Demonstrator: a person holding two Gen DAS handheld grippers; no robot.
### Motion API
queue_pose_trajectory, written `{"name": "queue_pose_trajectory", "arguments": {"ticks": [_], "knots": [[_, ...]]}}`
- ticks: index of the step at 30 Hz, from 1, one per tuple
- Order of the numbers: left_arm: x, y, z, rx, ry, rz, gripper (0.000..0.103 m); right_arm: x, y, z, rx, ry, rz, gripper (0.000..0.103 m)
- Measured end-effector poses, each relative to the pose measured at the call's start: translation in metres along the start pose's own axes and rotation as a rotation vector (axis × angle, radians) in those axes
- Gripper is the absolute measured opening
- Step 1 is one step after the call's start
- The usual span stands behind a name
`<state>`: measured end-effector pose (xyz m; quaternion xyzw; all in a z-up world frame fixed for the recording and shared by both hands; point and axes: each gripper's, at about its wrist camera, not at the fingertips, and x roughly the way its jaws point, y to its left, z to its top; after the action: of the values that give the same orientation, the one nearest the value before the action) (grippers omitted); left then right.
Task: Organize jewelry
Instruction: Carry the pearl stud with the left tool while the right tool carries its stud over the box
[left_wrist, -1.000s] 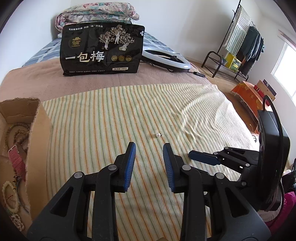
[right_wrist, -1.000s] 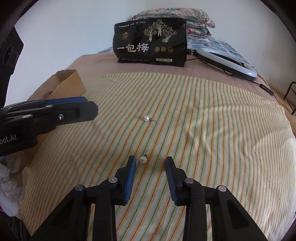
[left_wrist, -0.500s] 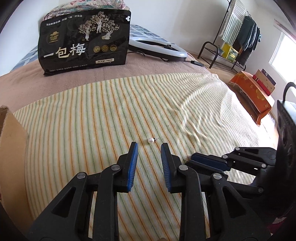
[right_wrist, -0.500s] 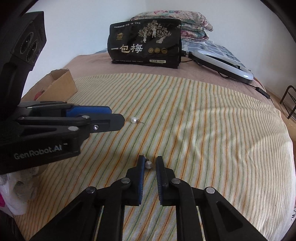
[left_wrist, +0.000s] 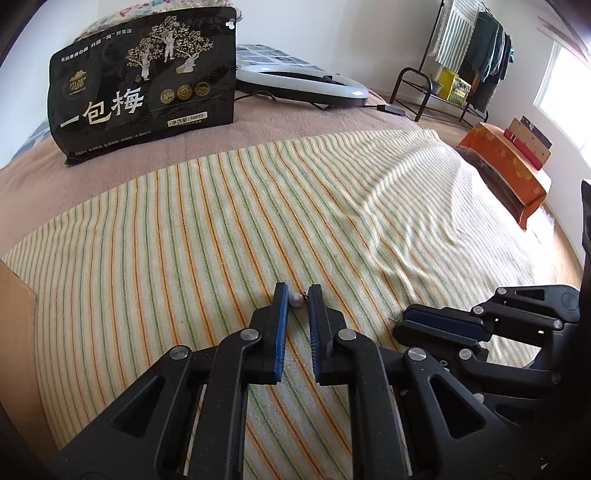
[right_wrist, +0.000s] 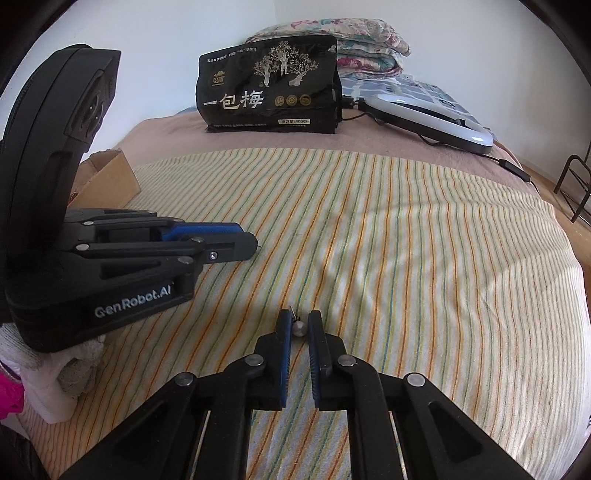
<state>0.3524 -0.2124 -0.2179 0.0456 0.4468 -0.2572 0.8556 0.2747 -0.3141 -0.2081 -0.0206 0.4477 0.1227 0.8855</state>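
Two pearl stud earrings lie on the striped towel (left_wrist: 207, 236) spread over the bed. The left claw (left_wrist: 295, 293) has its jaws narrowed around one pearl earring (left_wrist: 295, 299); the left pad seems to touch it, though whether it is truly gripped I cannot tell. The right claw (right_wrist: 296, 323) likewise brackets the second pearl earring (right_wrist: 298, 328) — a firm pinch is not clear. Each stud is tiny, light, hard and round, so likely to roll or squirt out; best pinched across the pearl itself, not the thin post. The cardboard box (right_wrist: 110, 177) sits to the left.
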Motion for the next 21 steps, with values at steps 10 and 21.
{"name": "queue_pose_trajectory", "arguments": {"ticks": [10,21], "knots": [[-0.015,-0.001,-0.003,-0.014,-0.017,0.015,0.008,-0.005,0.0,0.0,0.012,-0.008,-0.003,0.006],[-0.067,-0.001,-0.002,-0.02,-0.079,0.02,0.008,-0.039,0.005,0.003,0.031,-0.045,-0.007,0.006]]}}
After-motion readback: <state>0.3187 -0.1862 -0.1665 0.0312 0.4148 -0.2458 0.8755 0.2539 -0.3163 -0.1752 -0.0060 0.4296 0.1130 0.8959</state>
